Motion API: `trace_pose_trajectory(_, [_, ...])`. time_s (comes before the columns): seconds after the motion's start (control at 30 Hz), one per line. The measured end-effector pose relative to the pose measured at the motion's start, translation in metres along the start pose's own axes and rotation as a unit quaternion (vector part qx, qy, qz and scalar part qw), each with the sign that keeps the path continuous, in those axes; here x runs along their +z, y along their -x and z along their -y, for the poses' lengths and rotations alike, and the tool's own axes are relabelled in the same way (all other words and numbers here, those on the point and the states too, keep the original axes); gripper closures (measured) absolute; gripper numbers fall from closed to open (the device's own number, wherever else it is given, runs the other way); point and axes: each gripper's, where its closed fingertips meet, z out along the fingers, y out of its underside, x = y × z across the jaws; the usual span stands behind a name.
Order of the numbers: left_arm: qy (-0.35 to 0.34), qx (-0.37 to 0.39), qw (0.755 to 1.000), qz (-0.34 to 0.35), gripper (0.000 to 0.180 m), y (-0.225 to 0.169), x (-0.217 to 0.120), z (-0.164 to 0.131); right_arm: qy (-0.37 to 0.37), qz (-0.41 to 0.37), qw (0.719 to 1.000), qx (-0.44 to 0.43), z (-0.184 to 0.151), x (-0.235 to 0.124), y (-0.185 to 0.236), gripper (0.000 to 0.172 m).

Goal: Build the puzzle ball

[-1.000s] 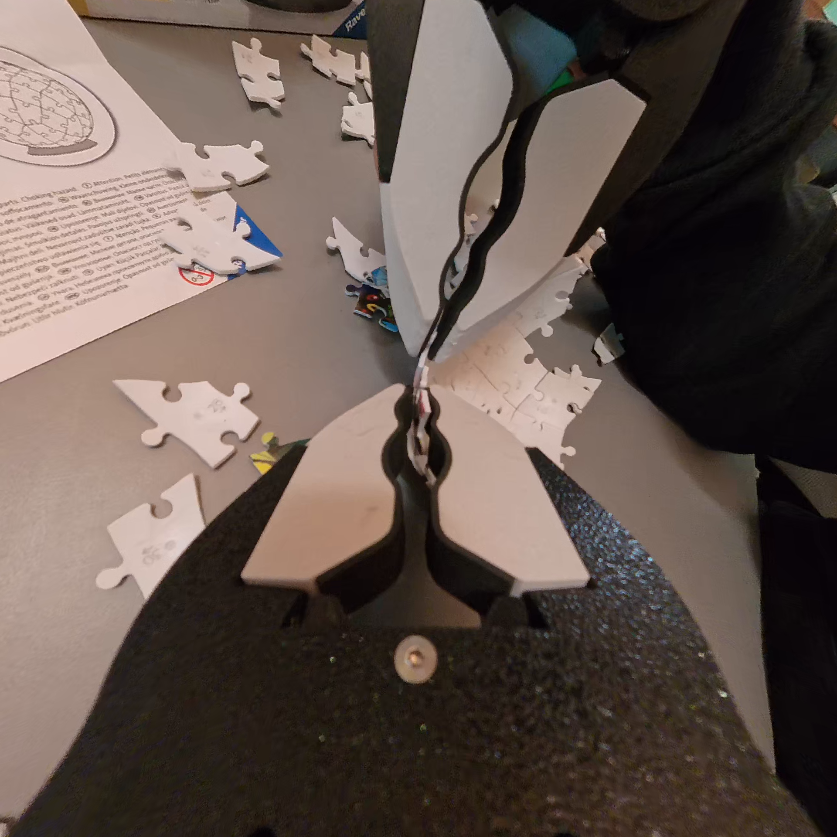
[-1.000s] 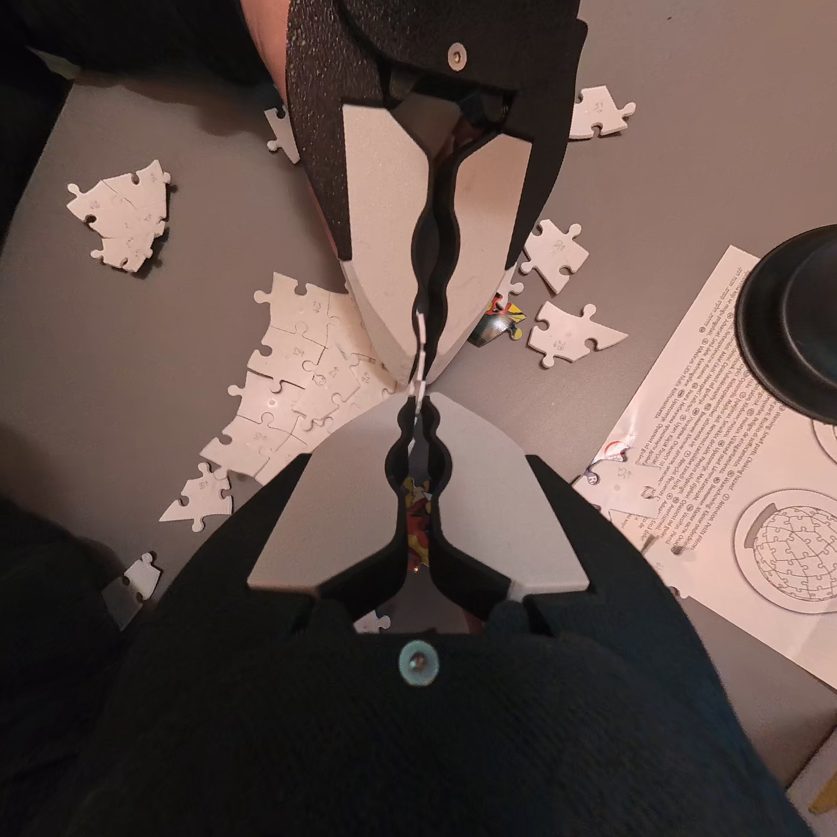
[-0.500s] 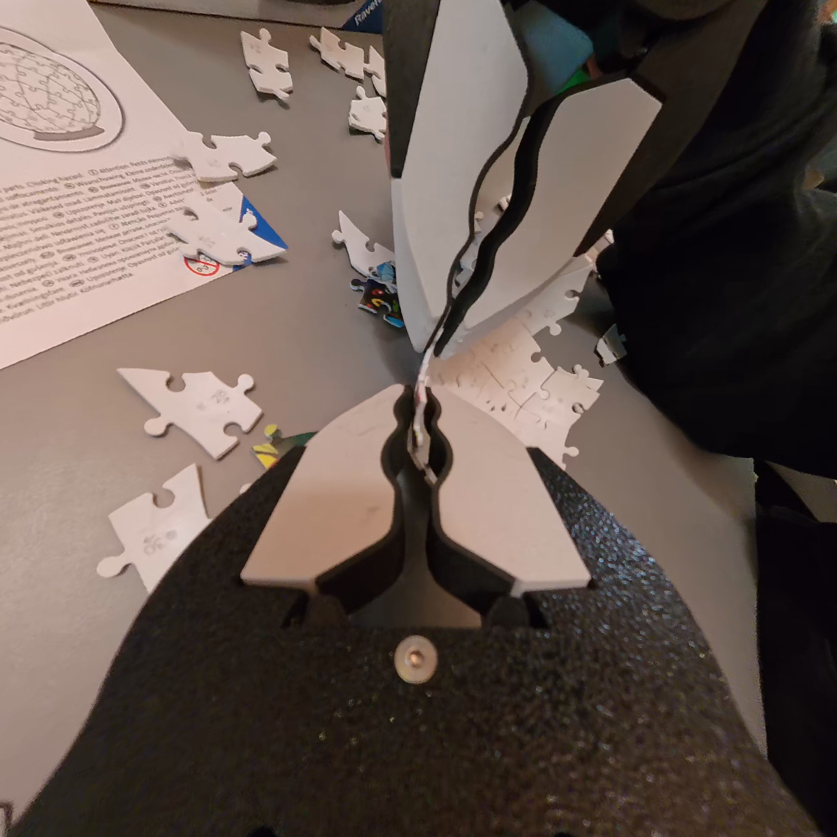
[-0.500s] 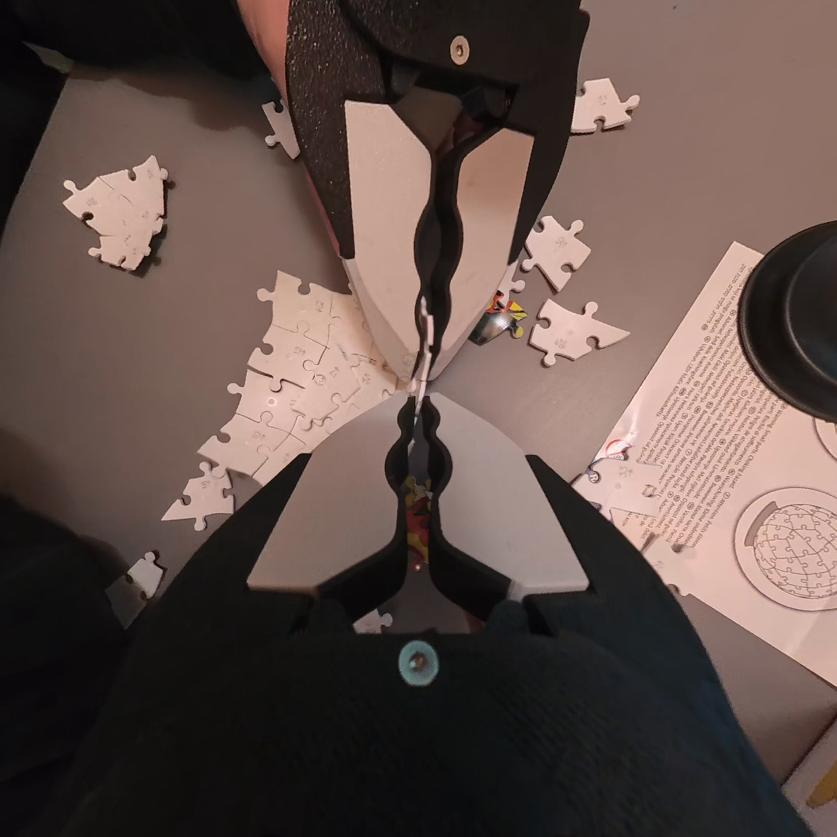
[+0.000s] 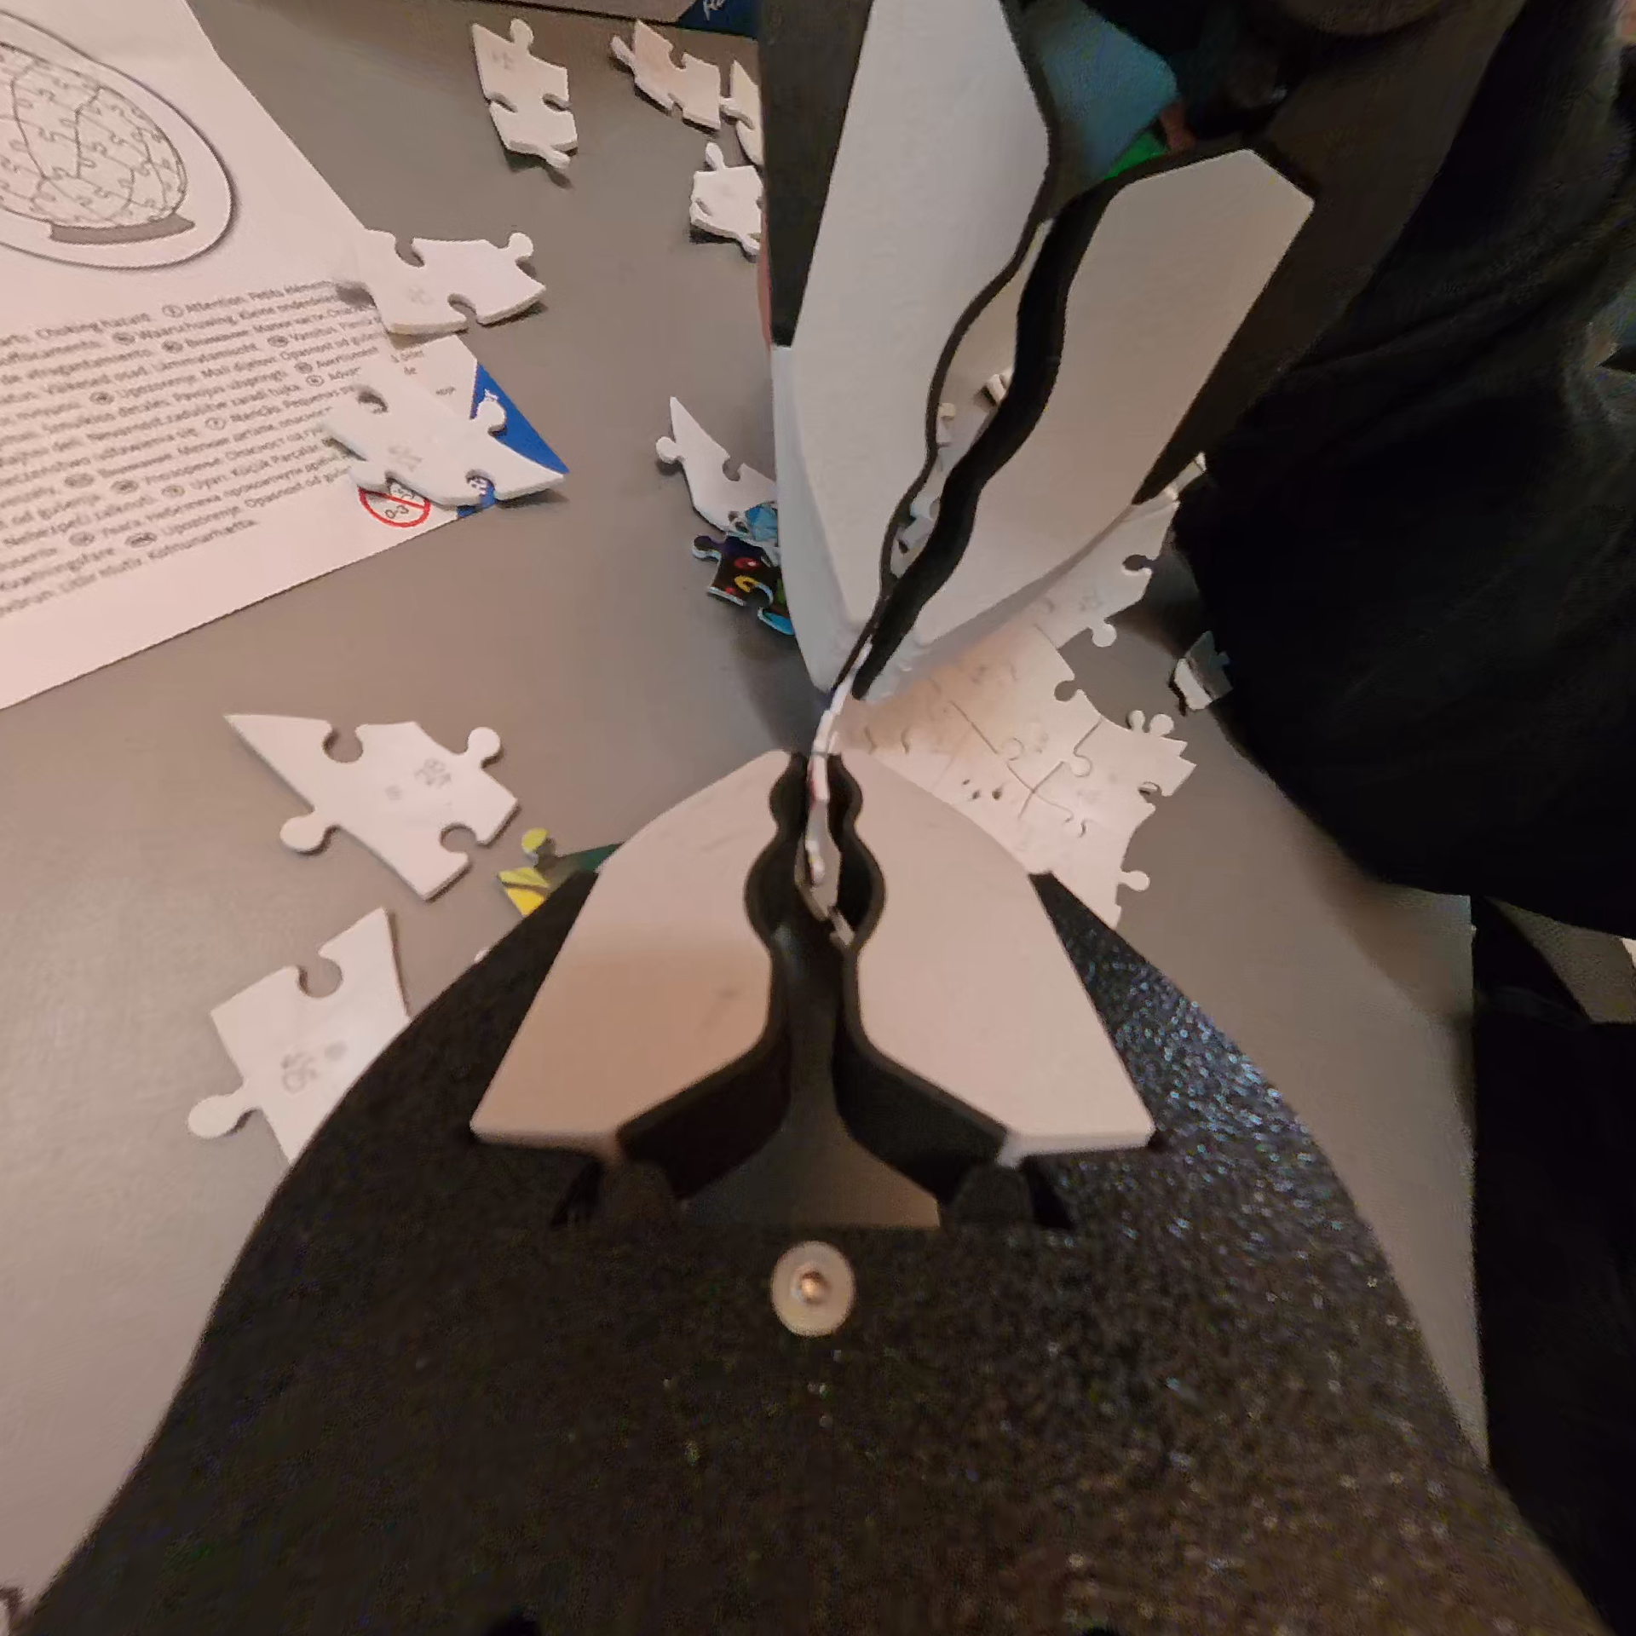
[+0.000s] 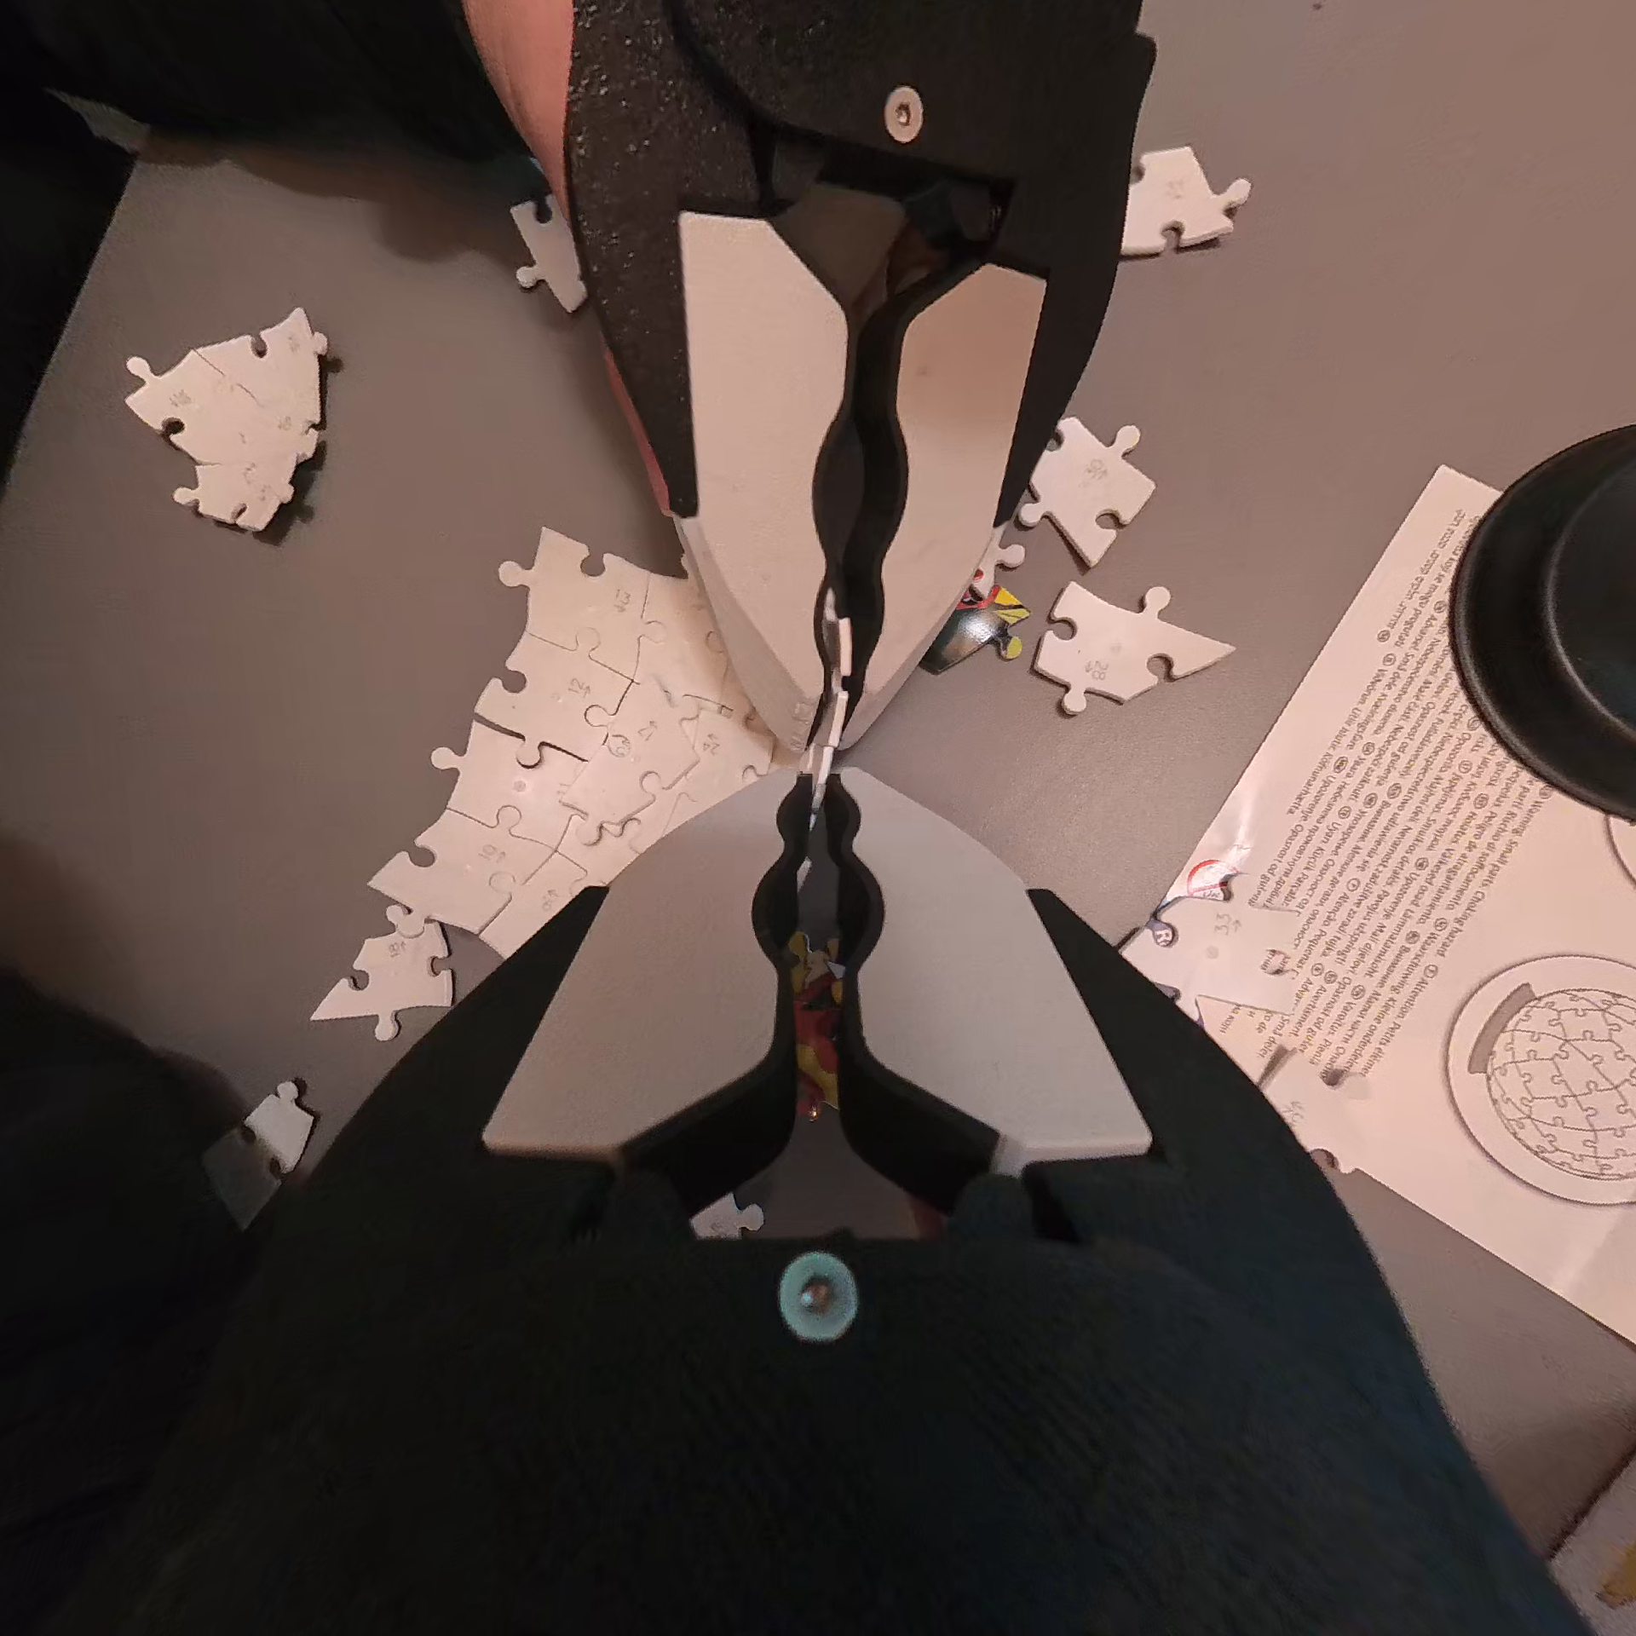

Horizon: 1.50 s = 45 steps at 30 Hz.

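Your left gripper (image 5: 819, 779) pinches puzzle piece (image 5: 816, 850) edge-on; right gripper (image 6: 819, 783), at 12 o'clock, pinches second piece (image 6: 837, 699). Edges touch, joint unclear. Joined cluster (image 6: 567, 735) at 9 o'clock; loose pieces (image 5: 389, 788) remain.

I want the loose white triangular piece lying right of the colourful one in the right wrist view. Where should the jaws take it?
Grip the triangular piece across its two long edges near the wide end, coming from above. It lies flat with bare table round it; the pointed tip probably gives too little to pinch.
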Motion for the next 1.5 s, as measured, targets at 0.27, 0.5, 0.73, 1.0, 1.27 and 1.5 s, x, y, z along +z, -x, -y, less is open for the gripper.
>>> trace_pose_trajectory(0.27, [0.007,0.026,1.000,0.016,0.169,0.000,0.000,-0.001,0.002,0.013,1.000,0.007,-0.002,0.001,0.003,0.169])
trace_pose_trajectory(0.5, [-0.005,0.036,0.999,0.012,0.161,-0.002,-0.003,0.002,0.007,0.016,1.000,0.006,-0.004,0.000,0.005,0.169])
trace_pose_trajectory(0.73, [0.004,0.058,0.998,0.016,0.160,-0.006,0.001,0.001,0.007,0.019,1.000,0.008,0.000,0.001,0.006,0.169])
trace_pose_trajectory(1.0, [0.020,0.062,0.998,0.003,0.178,-0.009,0.004,-0.004,0.004,0.023,1.000,-0.005,0.003,0.002,0.009,0.169])
trace_pose_trajectory(1.27, [0.020,0.052,0.998,0.001,0.178,-0.008,0.005,-0.004,0.008,0.017,1.000,0.005,0.002,0.002,0.007,0.169])
trace_pose_trajectory(1.5, [-0.009,0.034,0.999,0.009,0.156,-0.004,-0.010,0.001,0.017,0.010,1.000,0.024,-0.005,0.000,0.004,0.169])
